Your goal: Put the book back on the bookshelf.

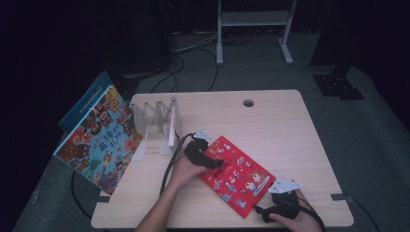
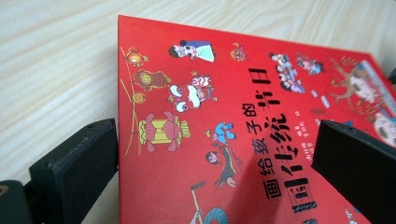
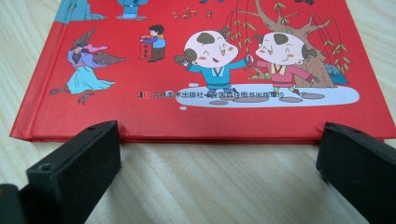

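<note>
Red book [image 1: 237, 176] flat on bench [image 1: 285, 130]. Left gripper [image 1: 205, 157] at 10 o'clock corner, right gripper [image 1: 278, 200] at 5 o'clock edge — both wide open, empty; slide jaw under cover before closing.

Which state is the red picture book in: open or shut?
Shut: the red picture book lies flat on the light wooden table, front cover up, pages hidden.

We see pale wood table [image 1: 270, 123]: red book [image 1: 237, 175] flat near front, clear rack [image 1: 157, 123] at back-left.
</note>
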The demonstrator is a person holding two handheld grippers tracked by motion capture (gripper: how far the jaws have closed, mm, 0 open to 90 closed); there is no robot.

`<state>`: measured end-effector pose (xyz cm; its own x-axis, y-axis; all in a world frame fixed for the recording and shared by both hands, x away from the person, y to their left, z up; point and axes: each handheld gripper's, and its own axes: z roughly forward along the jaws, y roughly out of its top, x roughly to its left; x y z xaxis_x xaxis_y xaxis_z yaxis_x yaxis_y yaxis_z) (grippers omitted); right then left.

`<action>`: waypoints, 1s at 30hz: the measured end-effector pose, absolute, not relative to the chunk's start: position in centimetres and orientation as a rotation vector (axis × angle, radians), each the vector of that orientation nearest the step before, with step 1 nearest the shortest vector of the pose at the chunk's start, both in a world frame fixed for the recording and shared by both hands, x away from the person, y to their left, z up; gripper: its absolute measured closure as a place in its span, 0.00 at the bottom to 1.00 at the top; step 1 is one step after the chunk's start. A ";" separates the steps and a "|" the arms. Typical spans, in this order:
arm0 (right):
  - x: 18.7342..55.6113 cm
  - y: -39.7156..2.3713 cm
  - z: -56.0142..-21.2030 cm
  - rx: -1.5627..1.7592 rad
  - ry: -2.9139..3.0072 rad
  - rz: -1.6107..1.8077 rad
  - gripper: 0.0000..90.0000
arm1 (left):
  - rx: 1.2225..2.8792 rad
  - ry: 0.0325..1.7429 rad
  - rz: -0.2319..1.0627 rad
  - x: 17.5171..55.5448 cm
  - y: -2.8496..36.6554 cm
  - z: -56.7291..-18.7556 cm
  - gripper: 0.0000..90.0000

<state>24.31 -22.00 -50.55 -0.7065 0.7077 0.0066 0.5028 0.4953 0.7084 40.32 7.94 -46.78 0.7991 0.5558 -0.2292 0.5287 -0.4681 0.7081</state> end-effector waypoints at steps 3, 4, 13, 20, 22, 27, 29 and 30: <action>24.3 -22.0 -50.5 1.024 2.458 1.025 0.00 | 2.139 0.782 0.039 40.2 8.2 -46.0 0.00; 24.3 -22.0 -50.5 1.024 2.458 1.025 0.00 | 2.139 0.782 0.039 40.2 8.2 -46.0 0.00; 24.3 -22.1 -50.6 1.023 2.457 1.027 0.00 | 2.070 0.701 0.063 39.0 8.4 -42.7 0.01; 24.5 -21.8 -50.5 1.022 2.458 1.028 0.00 | 2.009 0.630 0.083 37.9 8.6 -40.0 0.01; 24.7 -21.6 -50.5 1.019 2.460 1.027 0.00 | 1.993 0.615 0.087 37.6 8.8 -39.5 0.01; 25.0 -21.1 -50.5 1.015 2.465 1.034 0.00 | 1.967 0.558 0.099 36.7 9.0 -37.7 0.04; 25.0 -21.1 -50.5 1.012 2.467 1.031 0.00 | 1.972 0.549 0.107 36.5 8.9 -37.5 0.04; 25.1 -21.1 -50.5 1.011 2.469 1.031 0.00 | 1.976 0.546 0.103 36.4 8.9 -37.4 0.04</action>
<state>25.05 -21.07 -50.54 -0.7158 0.6983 0.0098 0.4978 0.5003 0.7085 36.39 8.89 -37.40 0.8927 0.4194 -0.1648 0.3301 -0.3597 0.8727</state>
